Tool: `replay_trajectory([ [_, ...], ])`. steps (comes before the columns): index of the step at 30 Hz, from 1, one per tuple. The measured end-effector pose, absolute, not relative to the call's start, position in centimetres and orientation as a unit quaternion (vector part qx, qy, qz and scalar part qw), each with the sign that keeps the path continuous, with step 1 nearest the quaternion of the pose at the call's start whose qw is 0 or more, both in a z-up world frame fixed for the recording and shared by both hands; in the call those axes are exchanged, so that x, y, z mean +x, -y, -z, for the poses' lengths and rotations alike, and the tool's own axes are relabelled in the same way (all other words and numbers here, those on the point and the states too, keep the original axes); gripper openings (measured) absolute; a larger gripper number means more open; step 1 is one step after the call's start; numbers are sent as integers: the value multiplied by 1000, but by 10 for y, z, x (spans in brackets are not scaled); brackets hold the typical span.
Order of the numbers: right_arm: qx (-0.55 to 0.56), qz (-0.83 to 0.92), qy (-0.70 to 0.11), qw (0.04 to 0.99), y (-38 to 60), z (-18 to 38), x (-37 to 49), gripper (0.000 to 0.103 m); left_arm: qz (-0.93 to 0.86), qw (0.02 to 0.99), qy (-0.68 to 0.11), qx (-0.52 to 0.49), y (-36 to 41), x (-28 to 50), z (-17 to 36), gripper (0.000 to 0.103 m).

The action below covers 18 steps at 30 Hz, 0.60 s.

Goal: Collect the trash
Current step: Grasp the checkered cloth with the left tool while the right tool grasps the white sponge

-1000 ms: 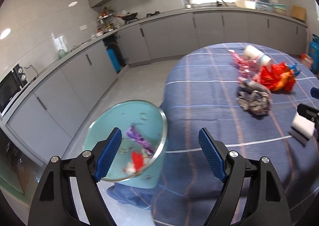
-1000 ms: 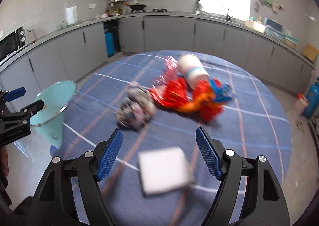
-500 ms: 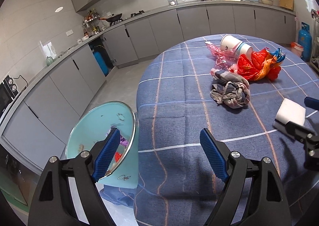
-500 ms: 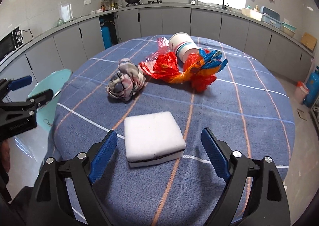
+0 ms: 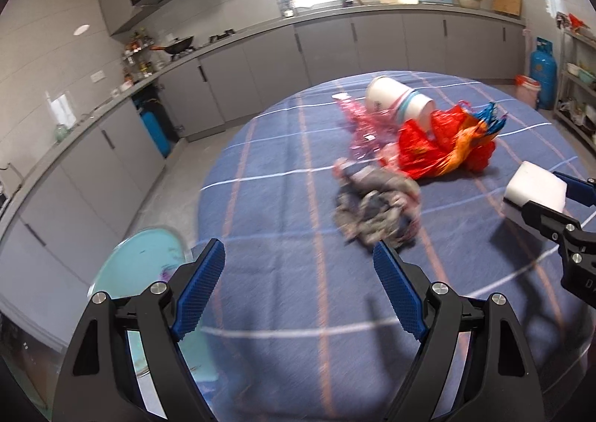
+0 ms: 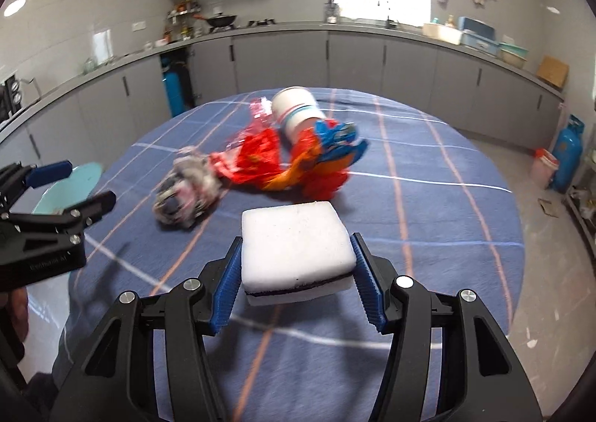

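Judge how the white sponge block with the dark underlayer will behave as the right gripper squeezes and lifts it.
The white sponge block with the dark underlayer looks like foam, so it is probably light and compressible. The right gripper is closing, its ribbed blue pads at both sides, so slipping seems unlikely. Its flat shape should not roll.

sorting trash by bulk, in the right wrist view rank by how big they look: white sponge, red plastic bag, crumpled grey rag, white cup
1. red plastic bag, widest spread
2. white sponge, though it sits nearest the camera between the right tongs, so its true rank is unsure
3. crumpled grey rag
4. white cup, farthest away, partly hidden by the bag
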State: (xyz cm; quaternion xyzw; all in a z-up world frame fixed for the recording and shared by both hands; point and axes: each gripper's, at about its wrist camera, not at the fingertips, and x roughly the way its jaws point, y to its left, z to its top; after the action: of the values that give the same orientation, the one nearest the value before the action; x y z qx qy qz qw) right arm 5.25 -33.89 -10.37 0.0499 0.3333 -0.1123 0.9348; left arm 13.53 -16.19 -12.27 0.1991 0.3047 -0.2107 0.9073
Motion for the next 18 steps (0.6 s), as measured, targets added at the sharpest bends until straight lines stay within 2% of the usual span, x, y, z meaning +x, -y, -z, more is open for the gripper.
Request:
replay_trajectory([
  [12,63,132,-331,932,366,109,52,56,253,885,-331,208,222,159,146,78],
  [13,64,133,-331,932,367,110,52,56,256,882,-338,206,224,161,149,75],
  [15,64,133,-334,931,369,112,53,56,263,875,-352,202,226,165,154,56],
  [17,67,132,-335,931,369,113,53,56,280,864,-373,191,226,168,160,42],
  [18,68,132,-335,930,369,113,53,56,281,864,-373,189,225,168,161,38],
])
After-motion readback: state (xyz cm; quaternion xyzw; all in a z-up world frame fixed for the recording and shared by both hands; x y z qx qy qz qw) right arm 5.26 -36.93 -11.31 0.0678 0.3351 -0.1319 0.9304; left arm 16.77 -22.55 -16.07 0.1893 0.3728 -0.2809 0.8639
